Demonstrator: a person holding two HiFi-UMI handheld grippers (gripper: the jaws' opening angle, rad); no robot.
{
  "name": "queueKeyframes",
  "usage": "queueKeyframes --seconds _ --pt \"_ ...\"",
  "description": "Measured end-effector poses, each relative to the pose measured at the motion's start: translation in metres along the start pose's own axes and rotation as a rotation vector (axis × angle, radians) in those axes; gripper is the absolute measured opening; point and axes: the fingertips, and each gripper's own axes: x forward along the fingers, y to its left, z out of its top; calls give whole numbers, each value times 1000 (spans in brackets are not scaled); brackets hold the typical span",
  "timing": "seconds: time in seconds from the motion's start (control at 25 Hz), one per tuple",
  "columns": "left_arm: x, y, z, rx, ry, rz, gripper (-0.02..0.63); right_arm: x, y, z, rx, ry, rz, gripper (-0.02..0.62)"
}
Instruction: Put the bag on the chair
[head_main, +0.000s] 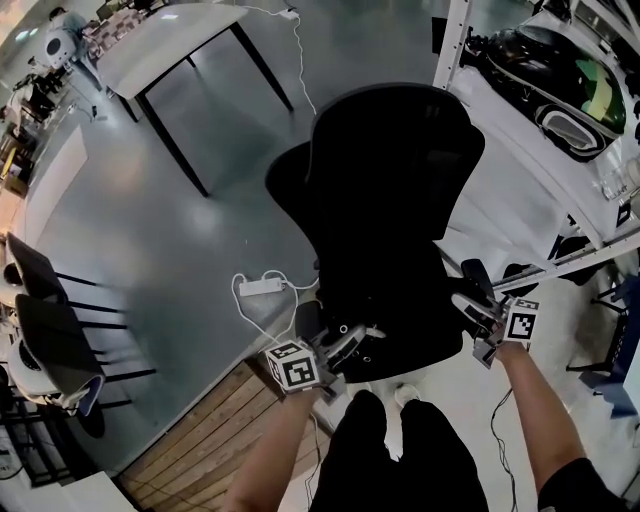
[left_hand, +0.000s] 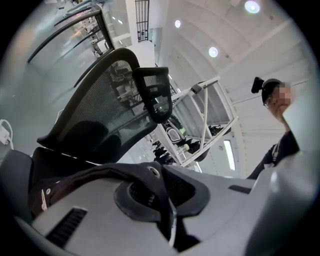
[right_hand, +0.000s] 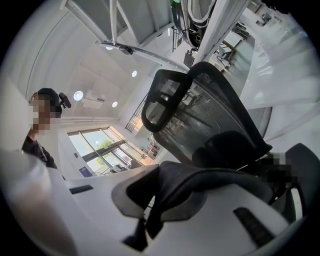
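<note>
A black mesh office chair (head_main: 395, 160) stands in front of me in the head view, its backrest toward the far side. The black bag (head_main: 400, 310) hangs low over the seat and blends with it, so its outline is hard to tell. My left gripper (head_main: 338, 352) is shut on a dark bag strap (left_hand: 100, 175) with a metal rivet. My right gripper (head_main: 478, 312) is shut on another dark strap (right_hand: 200, 180) at the bag's right side. Both gripper views look up at the chair's mesh back (left_hand: 100, 100) (right_hand: 215, 115).
A white power strip (head_main: 262, 286) with its cable lies on the grey floor left of the chair. A white table (head_main: 170, 45) stands at the far left, a white rack (head_main: 540, 150) at the right, dark chairs (head_main: 50, 320) at the left edge. Wooden flooring (head_main: 210, 430) lies near my legs.
</note>
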Motion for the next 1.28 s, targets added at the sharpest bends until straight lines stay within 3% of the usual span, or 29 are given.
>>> queueKeyframes --seconds 0.16,0.48,1.28 --pt "-4 2 3 -2 29 -17 31 1 6 -1 -3 -23 -20 23" --pt "9 2 6 -24 7 1 31 -8 3 -1 -2 1 -8 21" --pt "30 54 12 -80 -105 212 31 14 -53 5 90 161 77 23"
